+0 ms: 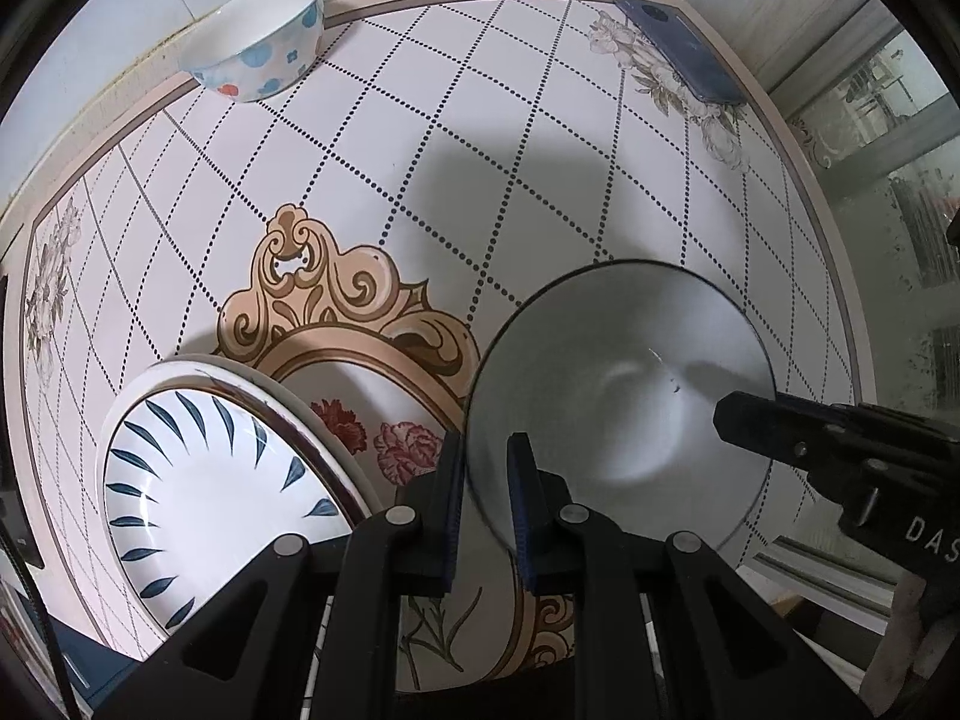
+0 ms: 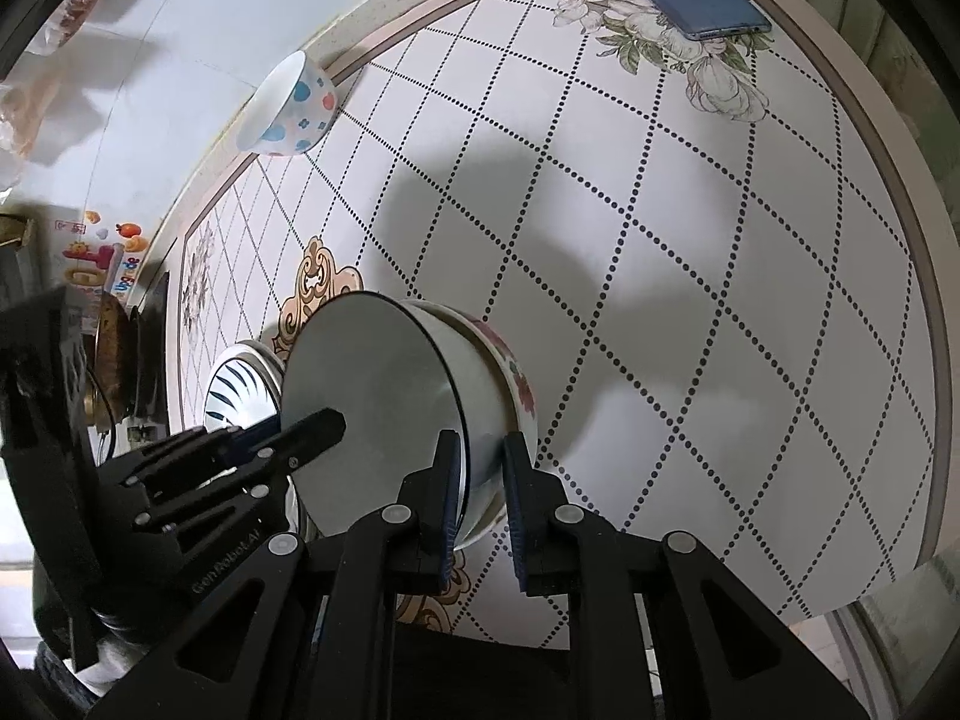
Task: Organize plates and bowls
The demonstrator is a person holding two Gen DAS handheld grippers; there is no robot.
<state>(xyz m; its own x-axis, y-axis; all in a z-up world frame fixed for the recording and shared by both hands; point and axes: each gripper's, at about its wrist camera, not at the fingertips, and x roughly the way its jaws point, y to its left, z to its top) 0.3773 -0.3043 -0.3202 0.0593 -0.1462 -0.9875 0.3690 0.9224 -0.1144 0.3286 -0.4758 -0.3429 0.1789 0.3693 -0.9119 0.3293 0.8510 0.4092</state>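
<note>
Grey bowl: dark-rimmed, flower-patterned outside, over the middle of the table, tilted, held at opposite sides of its rim.
Left hand-held gripper: pointing down, its two pads pinching the bowl's near rim, one inside and one outside.
Right hand-held gripper: straddles the opposite rim; inner pad against the wall, outer pad standing a little off, so the pinch looks slackened.
Blue-leaf plate: just beside the bowl on the table, stacked on another plate.
Dotted bowl: well apart, at the table's far edge by the wall.
Phone: lies flat at the far corner.
Table: diamond-dotted cloth with floral medallion.
</note>
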